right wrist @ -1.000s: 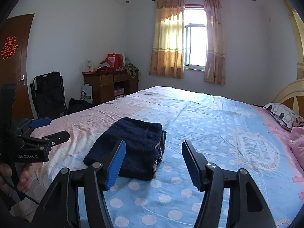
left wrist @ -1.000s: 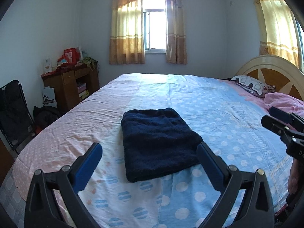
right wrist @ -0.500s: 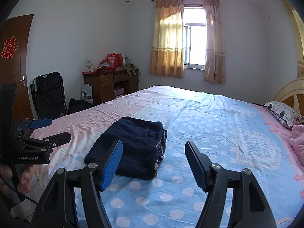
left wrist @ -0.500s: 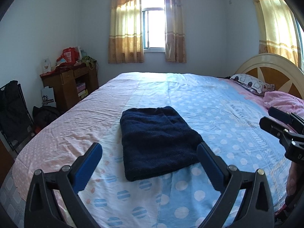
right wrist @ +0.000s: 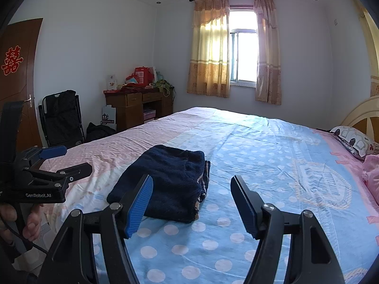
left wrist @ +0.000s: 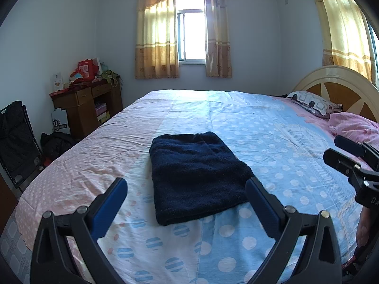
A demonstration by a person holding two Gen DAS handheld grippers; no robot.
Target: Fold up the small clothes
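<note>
A dark navy, fleecy garment (left wrist: 196, 175) lies folded into a compact rectangle on the polka-dotted pink-and-blue bedsheet (left wrist: 272, 142), near the foot edge of the bed and well short of the patterned pillow (left wrist: 310, 101) by the headboard. The left tongs (left wrist: 186, 197) hover above the sheet just in front of the bundle, blue-padded fingers spread wide and holding nothing. The right tongs (right wrist: 191, 201) hang beside the bundle's layered edge (right wrist: 203, 189), likewise wide apart and empty. Neither pair touches the cloth. By the look of the squared-off stack, the folding of this piece appears finished, or very nearly so; no other loose small clothes show on the bed, so whether more remains cannot be told.
</note>
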